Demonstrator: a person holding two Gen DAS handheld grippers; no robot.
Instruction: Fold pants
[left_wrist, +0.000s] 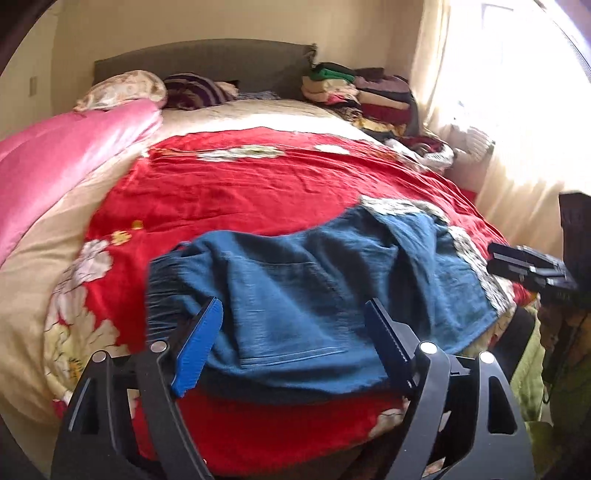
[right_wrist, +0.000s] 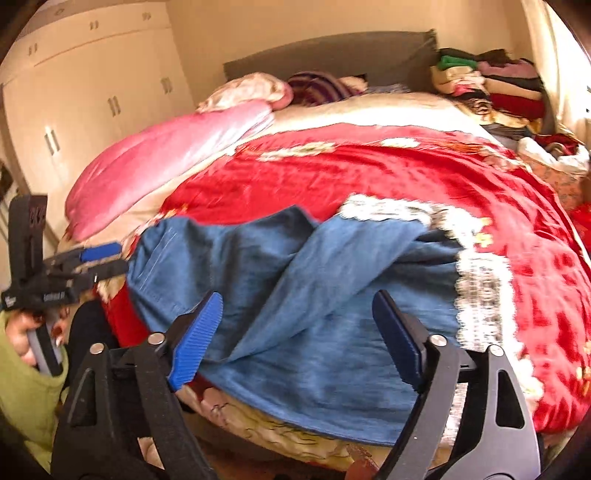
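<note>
Blue denim pants (left_wrist: 314, 288) lie bunched on the red floral bedspread (left_wrist: 258, 184) near the bed's front edge; they also show in the right wrist view (right_wrist: 314, 295). My left gripper (left_wrist: 295, 310) is open, its blue-padded fingers spread just above the pants' near edge by the waistband. My right gripper (right_wrist: 299, 306) is open over the pants' crumpled legs, holding nothing. The left gripper also shows at the left of the right wrist view (right_wrist: 99, 258), and the right gripper at the right edge of the left wrist view (left_wrist: 495, 258).
A pink quilt (left_wrist: 62, 166) lies along the bed's left side. Pillows (left_wrist: 122, 88) and stacks of folded clothes (left_wrist: 369, 92) sit by the grey headboard (left_wrist: 203, 59). White wardrobes (right_wrist: 92, 110) stand on the left, a bright curtained window (left_wrist: 517, 110) on the right.
</note>
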